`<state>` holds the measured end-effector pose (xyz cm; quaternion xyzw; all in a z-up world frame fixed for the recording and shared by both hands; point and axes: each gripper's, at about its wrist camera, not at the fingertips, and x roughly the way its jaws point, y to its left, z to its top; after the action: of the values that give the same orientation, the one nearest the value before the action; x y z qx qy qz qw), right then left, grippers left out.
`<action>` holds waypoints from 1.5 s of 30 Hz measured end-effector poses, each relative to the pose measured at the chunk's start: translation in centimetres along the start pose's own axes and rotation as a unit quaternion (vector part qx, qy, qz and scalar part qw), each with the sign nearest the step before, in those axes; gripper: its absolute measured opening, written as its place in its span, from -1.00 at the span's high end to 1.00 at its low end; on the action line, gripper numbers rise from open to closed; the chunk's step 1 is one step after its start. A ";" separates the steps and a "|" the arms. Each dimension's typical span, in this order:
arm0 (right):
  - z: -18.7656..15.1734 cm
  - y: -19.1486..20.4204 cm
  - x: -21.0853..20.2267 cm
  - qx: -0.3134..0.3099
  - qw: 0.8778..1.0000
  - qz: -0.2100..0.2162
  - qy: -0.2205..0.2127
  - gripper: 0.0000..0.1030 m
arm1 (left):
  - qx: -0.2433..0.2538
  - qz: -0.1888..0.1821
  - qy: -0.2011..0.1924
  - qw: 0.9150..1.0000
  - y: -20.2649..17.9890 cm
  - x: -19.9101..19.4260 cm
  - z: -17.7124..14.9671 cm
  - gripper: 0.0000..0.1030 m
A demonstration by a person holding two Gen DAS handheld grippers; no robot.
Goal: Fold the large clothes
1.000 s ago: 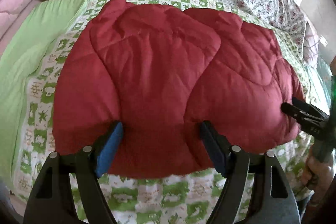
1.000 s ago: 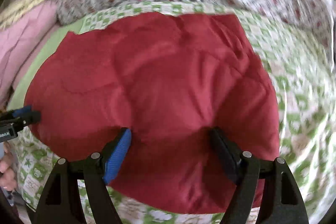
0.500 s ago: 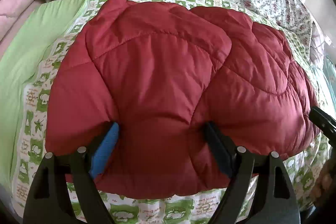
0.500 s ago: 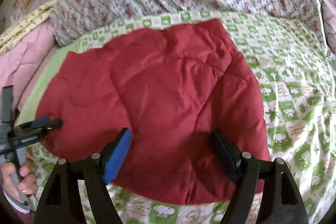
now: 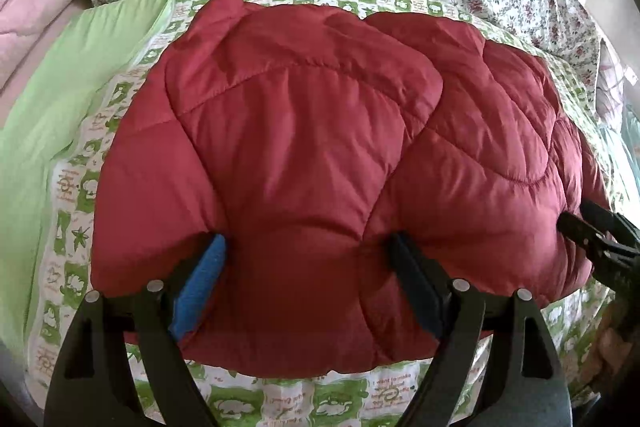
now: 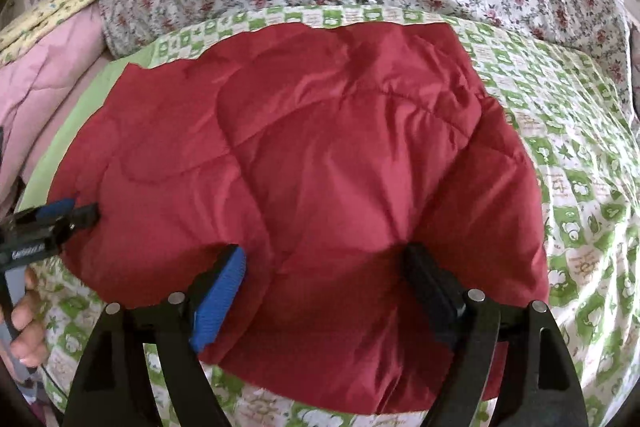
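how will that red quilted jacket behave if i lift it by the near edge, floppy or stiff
The red quilted jacket looks puffy and soft, so it would likely sag and unfold rather than hold shape. Its smooth, slightly shiny shell suggests it could slip from the left gripper or right gripper. Probably light for its bulk, judging by the puffed panels.

The red padded jacket point(image 5: 320, 155) hides both pad tips; whether they press it is unclear.

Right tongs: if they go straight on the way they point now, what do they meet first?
The red quilted jacket. The right tongs already straddle its near edge, jaws opening, padding bulging between them. Going on would press into the jacket, then the green patterned sheet beneath; depth is unclear.
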<state>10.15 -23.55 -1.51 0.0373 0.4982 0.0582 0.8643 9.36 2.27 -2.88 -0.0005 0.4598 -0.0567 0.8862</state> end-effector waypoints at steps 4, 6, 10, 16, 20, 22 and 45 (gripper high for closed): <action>-0.2 -0.2 0.0 0.004 1.000 0.001 -0.001 -0.60 | 0.000 -0.002 0.000 1.000 0.1 -0.1 0.0 -0.65; -0.2 -0.4 0.0 0.006 1.000 0.002 -0.001 -0.60 | 0.001 -0.002 -0.001 1.000 0.1 -0.2 0.0 -0.65; -0.3 -0.4 -0.1 0.008 1.000 0.002 -0.002 -0.60 | 0.006 0.002 -0.004 1.000 0.0 -0.7 -0.2 -0.65; -0.3 -0.4 -0.2 0.009 1.000 0.005 -0.001 -0.60 | 0.005 0.005 -0.009 1.000 0.1 -2.2 -0.8 -0.64; -0.6 -0.5 -0.2 0.009 1.000 0.005 -0.008 -0.60 | -0.011 -0.010 -0.024 1.000 0.9 -3.7 -1.6 -0.64; -0.6 -0.4 -0.2 0.009 1.000 0.005 -0.010 -0.60 | -0.013 -0.013 -0.025 1.000 1.1 -3.9 -1.9 -0.64; 4.0 -1.7 3.3 0.032 0.999 0.003 0.006 -0.66 | -0.007 -0.017 0.010 1.000 0.3 2.6 4.0 -0.68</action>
<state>15.40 -24.77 -2.53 0.0659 0.5049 0.0456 0.8594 14.12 2.12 -2.68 -0.0139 0.4690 -0.0689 0.8804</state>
